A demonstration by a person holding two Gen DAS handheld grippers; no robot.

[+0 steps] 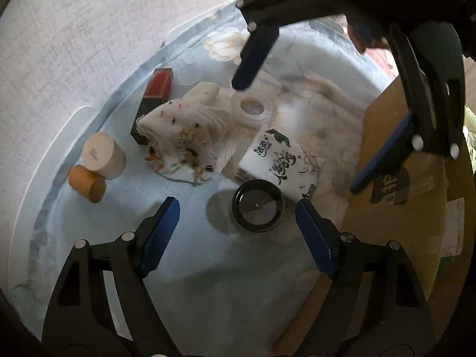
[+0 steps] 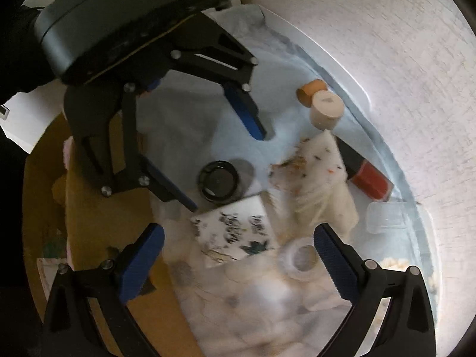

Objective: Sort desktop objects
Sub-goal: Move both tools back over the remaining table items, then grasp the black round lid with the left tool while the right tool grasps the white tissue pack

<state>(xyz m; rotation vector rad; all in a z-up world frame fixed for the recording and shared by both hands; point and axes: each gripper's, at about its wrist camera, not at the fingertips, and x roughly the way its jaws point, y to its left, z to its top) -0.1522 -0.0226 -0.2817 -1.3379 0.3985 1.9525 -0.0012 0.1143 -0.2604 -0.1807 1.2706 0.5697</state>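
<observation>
My left gripper point(image 1: 238, 212) hangs open just above a black round lid point(image 1: 258, 209) that lies between its blue-padded fingers on the pale blue cloth point(image 1: 190, 267). Behind the lid, a paper cup with black calligraphy point(image 1: 282, 163) lies on its side. A soiled tissue with crumbs point(image 1: 181, 139) sits to its left. My right gripper point(image 2: 238, 233) is open over the cup point(image 2: 235, 232), and a small clear round container point(image 2: 302, 258) sits near its right finger. In the right wrist view the left gripper point(image 2: 224, 169) straddles the lid point(image 2: 219, 181).
A red-and-black box point(image 1: 156, 101), a cream jar point(image 1: 102, 154) and an orange cylinder point(image 1: 87, 186) lie along the cloth's far-left edge. A clear plastic lid point(image 1: 190, 74) lies further back. A brown cardboard box point(image 1: 386, 223) borders the right side. Beyond the cloth is a white textured wall point(image 1: 74, 44).
</observation>
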